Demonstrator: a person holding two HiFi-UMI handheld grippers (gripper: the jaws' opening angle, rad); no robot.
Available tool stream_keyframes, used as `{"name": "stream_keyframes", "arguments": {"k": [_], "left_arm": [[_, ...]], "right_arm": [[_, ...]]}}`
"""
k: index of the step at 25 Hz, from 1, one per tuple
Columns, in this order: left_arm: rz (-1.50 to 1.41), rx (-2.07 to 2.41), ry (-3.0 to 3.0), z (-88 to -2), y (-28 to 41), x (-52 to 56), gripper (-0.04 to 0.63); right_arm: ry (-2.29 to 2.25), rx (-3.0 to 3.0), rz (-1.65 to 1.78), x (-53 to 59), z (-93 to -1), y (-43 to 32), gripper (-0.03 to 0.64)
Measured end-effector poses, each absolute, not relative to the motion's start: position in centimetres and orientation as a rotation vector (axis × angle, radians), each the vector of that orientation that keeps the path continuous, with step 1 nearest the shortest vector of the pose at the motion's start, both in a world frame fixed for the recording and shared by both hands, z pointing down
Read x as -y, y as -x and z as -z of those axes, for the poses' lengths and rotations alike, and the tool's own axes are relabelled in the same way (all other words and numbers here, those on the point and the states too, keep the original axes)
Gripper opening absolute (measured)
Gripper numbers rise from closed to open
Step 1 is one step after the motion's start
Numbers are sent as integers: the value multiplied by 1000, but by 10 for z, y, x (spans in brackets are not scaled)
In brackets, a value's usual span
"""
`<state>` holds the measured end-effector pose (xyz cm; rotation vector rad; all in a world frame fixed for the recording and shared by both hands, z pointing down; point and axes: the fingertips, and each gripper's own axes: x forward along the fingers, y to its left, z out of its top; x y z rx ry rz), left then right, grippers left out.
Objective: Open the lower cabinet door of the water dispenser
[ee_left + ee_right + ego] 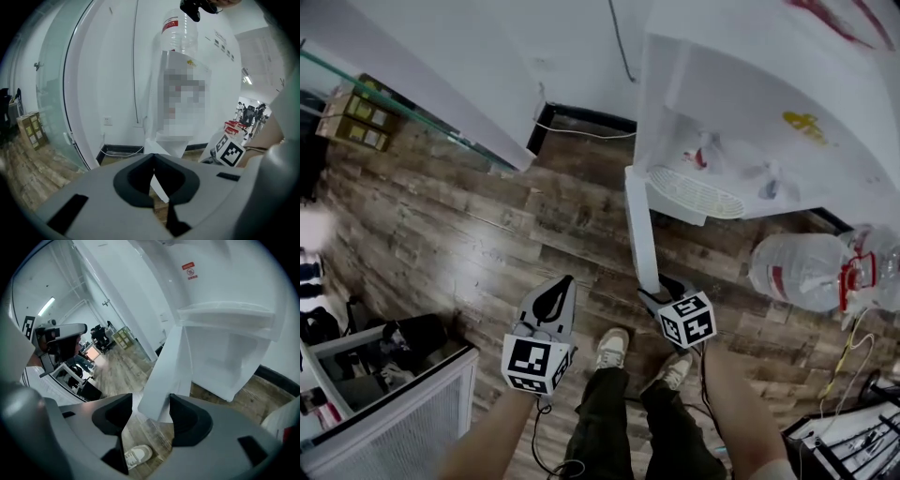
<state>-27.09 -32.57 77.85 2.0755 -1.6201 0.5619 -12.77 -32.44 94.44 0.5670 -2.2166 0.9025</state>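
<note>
The white water dispenser (759, 103) stands at the upper right of the head view. Its lower cabinet door (639, 225) is swung out towards me, edge-on. My right gripper (661, 289) is at the door's free end. In the right gripper view the door's lower corner (164, 376) sits between the widely spread jaws of the right gripper (150, 416); the right pad is beside it and the left pad stands apart. My left gripper (549, 302) hovers over the floor left of the door, pads together, holding nothing. The left gripper (153, 174) faces the dispenser (180, 93).
A large water bottle (802, 267) lies on the wooden floor right of the dispenser. The open cabinet (694, 192) holds white plastic items. A glass partition (394, 103) and boxes (356, 117) are at the upper left, and a white rack (394, 412) at the lower left. My shoes (612, 347) are below the grippers.
</note>
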Motion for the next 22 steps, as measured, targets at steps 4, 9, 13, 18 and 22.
{"name": "stream_keyframes", "arguments": {"k": [4,9,13,18,22], "left_arm": [[-567,1628,-2053,-780,285,315,5],[-565,1630,-2031,-782,296,307,5],[-557,1645,-2032,-775,304,304,5],[-556,1628,-2035,-773,302,300,5],[-554,1616,-2054,-763,296,301,5]], "right_arm": [[-513,2223,-934,310,-940,163,269],[-441,2241,-910,301,-937,203,282],[-359,2266,-893,293,-931,236,300],[-209,2291,-699,276,-918,260,348],[-362,2290,-823,288,-903,237,280]]}}
